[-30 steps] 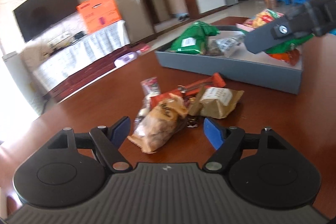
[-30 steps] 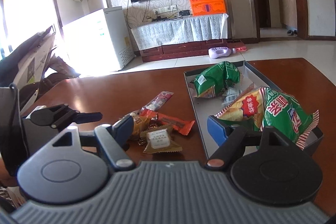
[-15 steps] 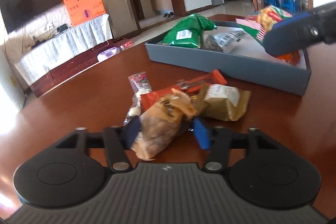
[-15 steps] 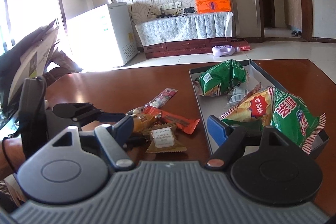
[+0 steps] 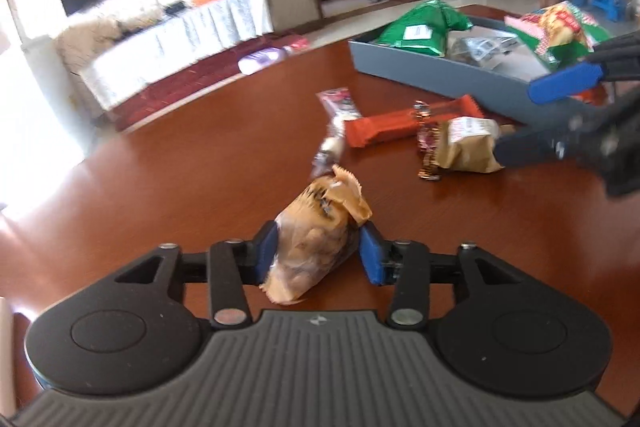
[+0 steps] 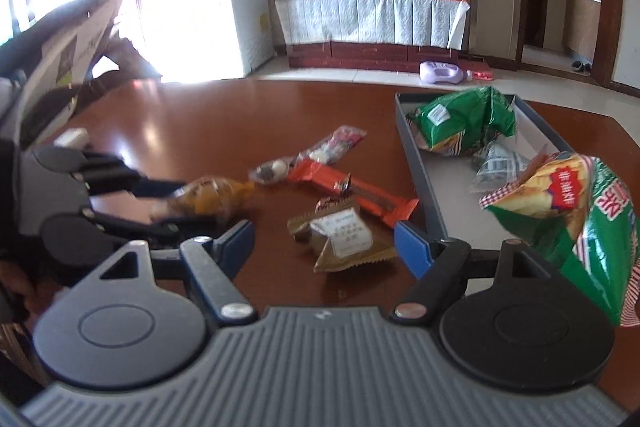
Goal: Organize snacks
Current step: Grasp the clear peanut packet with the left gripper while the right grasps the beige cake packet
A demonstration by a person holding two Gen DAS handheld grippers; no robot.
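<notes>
Nearest you, your left gripper has the tan nut packet between its blue pads; the jaws have just been opening a little, yet the pads press on both sides of the packet, so you have it clamped just above the surface, not yet delivered. Your right gripper stands apart with nothing in it, and the brown wrapped cake lies on the surface between its fingers, untouched, likely your next pick. A little farther out, the orange bar, a small dark candy beside it and the pink-and-clear sweet packet lie loose near the middle of the surface. To the right and farther off, the grey tray holds what is done: a green bag at its far end, a small silver packet in the middle, and the green-and-red chip bag at its near end. By my reckoning you are under halfway: three items in, five to go, counting the one you hold.
</notes>
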